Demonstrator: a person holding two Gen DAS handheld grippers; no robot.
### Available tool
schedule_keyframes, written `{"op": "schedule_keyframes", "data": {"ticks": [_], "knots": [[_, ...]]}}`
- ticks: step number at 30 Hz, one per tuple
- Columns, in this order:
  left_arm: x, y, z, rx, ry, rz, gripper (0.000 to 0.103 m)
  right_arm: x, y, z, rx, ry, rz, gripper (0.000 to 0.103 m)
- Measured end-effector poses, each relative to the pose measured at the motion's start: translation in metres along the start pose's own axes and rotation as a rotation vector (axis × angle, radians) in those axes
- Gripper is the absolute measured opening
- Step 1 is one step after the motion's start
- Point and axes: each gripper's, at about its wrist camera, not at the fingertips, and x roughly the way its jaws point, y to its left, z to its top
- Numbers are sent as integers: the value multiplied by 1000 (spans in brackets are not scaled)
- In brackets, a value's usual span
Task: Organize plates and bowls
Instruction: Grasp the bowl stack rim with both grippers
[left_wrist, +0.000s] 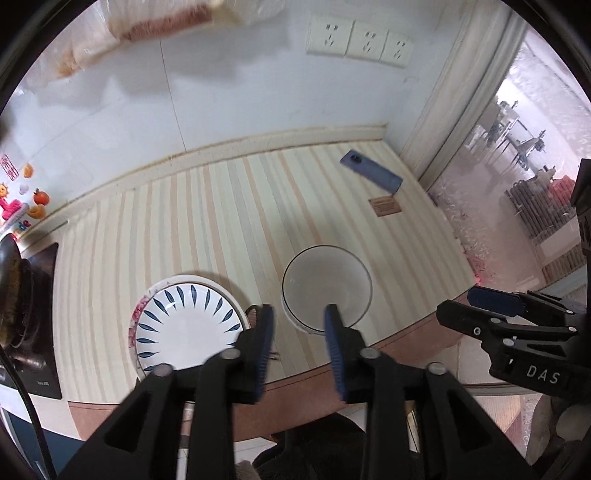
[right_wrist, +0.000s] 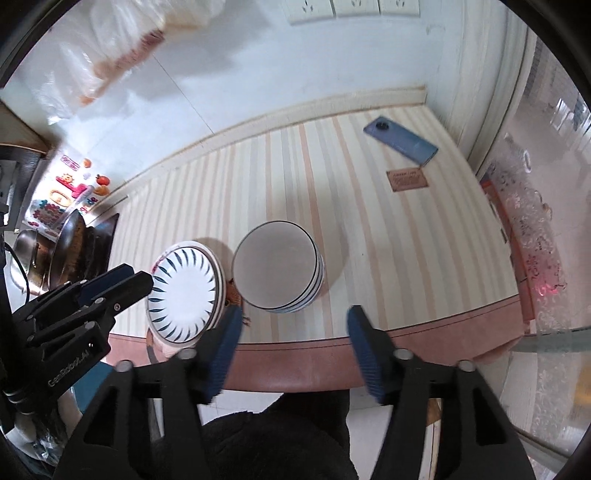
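We see a striped table (right_wrist: 369, 229) filling the middle of both views, its reddish edge toward the bottom. At the upper right a blue phone (right_wrist: 400, 142) lies face down, and just below it sits a small brown card (right_wrist: 407, 180). On the white wall at the top we count three sockets (left_wrist: 360, 40) in a row. At the far left we make out a dark wok (right_wrist: 70, 245), with bright stickers (right_wrist: 66, 192) on the wall above it, and clear plastic bags (right_wrist: 110, 55) hanging at the upper left.
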Motion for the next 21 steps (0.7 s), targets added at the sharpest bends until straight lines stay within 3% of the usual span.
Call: {"op": "schedule_keyframes", "data": {"ticks": [2,4,7,10,13,16,21], "knots": [[-14,0,-2,-2,-29,-9,65,-12,5,-5,-12,-19,-9,77],[-24,0,-2,3,-52,-15,74,-23,8,-10,-19,-34,-18,80],[-33,2,-3,2,-76,-12,76,-39,11,-16,-8,-55,-16,85],[-40,4,-4,-5,-87,-27,87,-49,11,-19,-9,-70,-11,88],[-44,7,-3,-15,-95,-33,87,-52,11,-19,-10,-67,-6,90],[-38,10,0,-19,-92,-37,94,-43,8,-17,4,-53,1,91],[0,25,13,-43,-36,-42,94,-7,-7,-4,55,-10,21,92]]}}
